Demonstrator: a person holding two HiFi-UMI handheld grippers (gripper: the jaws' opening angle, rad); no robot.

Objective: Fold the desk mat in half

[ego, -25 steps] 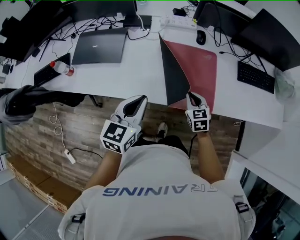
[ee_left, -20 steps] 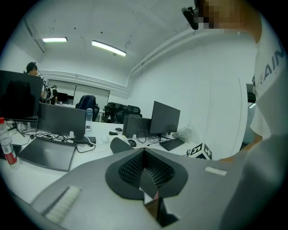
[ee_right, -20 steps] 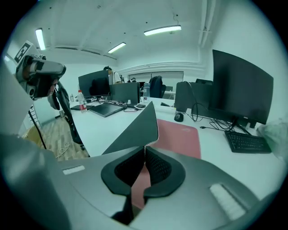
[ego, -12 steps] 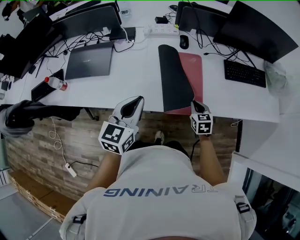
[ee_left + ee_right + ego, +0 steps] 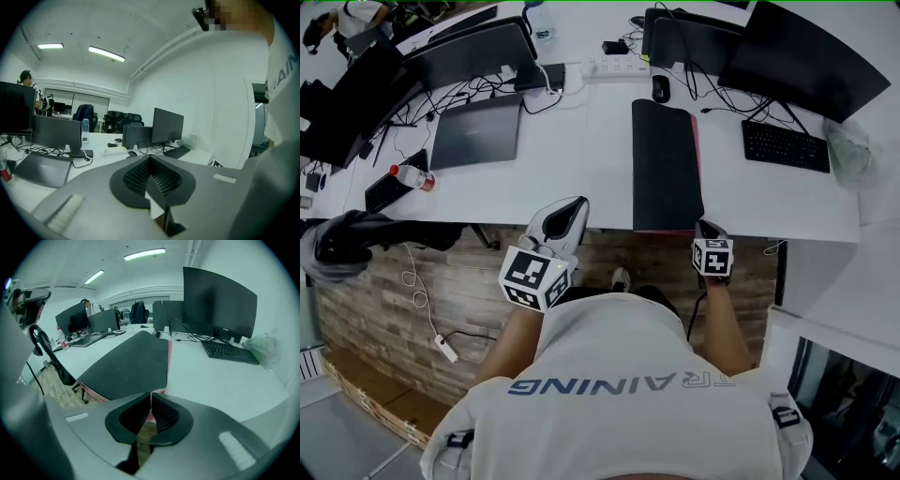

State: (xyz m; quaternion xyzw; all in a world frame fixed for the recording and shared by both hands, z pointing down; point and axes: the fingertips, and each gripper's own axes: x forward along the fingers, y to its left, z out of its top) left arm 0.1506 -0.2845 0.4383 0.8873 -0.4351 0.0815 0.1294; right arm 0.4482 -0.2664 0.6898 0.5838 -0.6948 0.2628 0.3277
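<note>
The desk mat (image 5: pixel 664 165) lies folded on the white desk (image 5: pixel 581 159), its black underside up. A thin pink strip (image 5: pixel 698 159) of the lower half shows along its right edge. My right gripper (image 5: pixel 704 224) is at the mat's front right corner by the desk edge, shut on that corner. In the right gripper view the mat (image 5: pixel 131 364) runs away from the jaws, and its thin edge (image 5: pixel 151 401) sits between the closed pads. My left gripper (image 5: pixel 578 202) hangs off the desk's front edge, left of the mat, shut and holding nothing (image 5: pixel 151 161).
A closed laptop (image 5: pixel 476 131) and a bottle (image 5: pixel 412 176) lie left of the mat. A keyboard (image 5: pixel 786 146) is on the right, with a mouse (image 5: pixel 661 88), a power strip (image 5: pixel 609 66) and monitors (image 5: pixel 787 56) behind. A black chair (image 5: pixel 347 239) stands at the left.
My right gripper has carried the mat's corner rightward and down. The raised black flap now lies flat over the pink half. The left gripper has shifted only slightly.
</note>
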